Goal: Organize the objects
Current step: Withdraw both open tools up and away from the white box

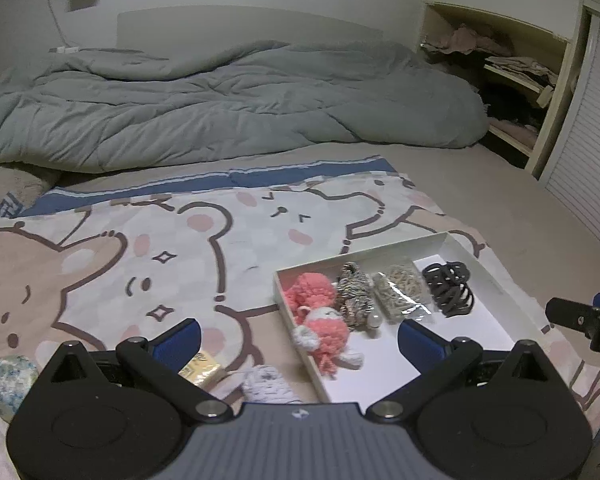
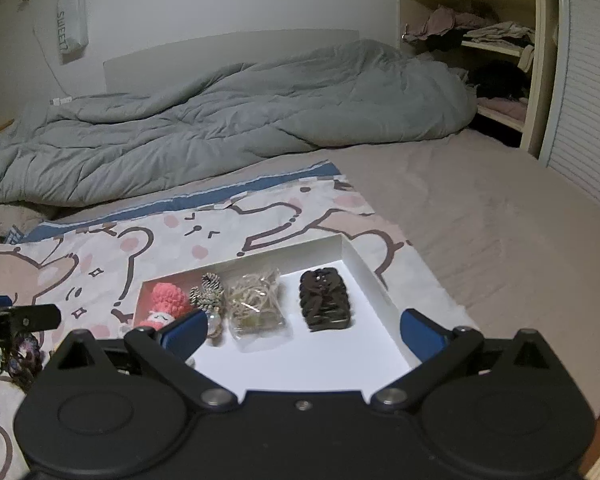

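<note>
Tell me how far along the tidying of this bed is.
Done: the white tray already holds a pink crochet doll, a striped scrunchie, a bag of rubber bands and a black hair claw. In hand: nothing; the left gripper and right gripper are both open and empty. Left: a yellow packet, a pale knitted piece and a floral item lie outside the tray.

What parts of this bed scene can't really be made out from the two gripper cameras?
- Yellow packet: left wrist view, half hidden behind the left gripper finger.
- Pink knitted doll: right wrist view, its lower body is covered by the right gripper.
- White tray: near edge hidden by both grippers.
- Shelf clothes: too dark to identify.
</note>
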Demonstrator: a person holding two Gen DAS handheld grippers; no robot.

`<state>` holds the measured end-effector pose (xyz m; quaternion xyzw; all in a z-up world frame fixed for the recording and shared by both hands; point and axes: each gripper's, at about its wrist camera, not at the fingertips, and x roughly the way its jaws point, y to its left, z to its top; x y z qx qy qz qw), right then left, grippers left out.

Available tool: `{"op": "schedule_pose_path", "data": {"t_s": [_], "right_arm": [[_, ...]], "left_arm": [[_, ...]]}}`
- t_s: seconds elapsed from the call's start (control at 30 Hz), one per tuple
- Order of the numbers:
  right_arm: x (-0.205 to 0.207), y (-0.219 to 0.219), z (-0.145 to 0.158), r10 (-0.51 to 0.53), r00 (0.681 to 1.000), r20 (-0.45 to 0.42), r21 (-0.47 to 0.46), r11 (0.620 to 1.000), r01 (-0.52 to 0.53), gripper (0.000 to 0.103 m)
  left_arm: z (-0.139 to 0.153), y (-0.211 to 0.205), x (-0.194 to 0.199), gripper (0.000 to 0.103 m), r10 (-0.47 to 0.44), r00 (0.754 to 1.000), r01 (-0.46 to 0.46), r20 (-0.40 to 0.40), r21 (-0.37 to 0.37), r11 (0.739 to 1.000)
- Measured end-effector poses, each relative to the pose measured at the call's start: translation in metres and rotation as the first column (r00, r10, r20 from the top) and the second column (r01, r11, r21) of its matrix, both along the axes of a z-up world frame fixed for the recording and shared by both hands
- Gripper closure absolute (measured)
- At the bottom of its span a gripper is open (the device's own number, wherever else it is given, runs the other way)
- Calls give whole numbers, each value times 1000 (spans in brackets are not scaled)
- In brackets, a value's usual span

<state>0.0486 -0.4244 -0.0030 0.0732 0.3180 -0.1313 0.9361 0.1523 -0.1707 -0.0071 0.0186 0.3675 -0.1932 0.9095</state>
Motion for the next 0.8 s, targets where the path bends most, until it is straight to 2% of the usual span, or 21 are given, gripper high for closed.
{"op": "schedule_pose_path", "data": {"t_s": [0.57, 0.8], "right_arm": [[43, 83, -5, 157, 987, -12, 0, 988, -157, 0], [61, 114, -11, 202, 979, -26, 3, 979, -201, 0]], "left_arm": [[7, 114, 13, 0, 162, 986, -162, 24, -19, 987], [6, 159, 15, 0, 218, 974, -220, 55, 22, 975]]}}
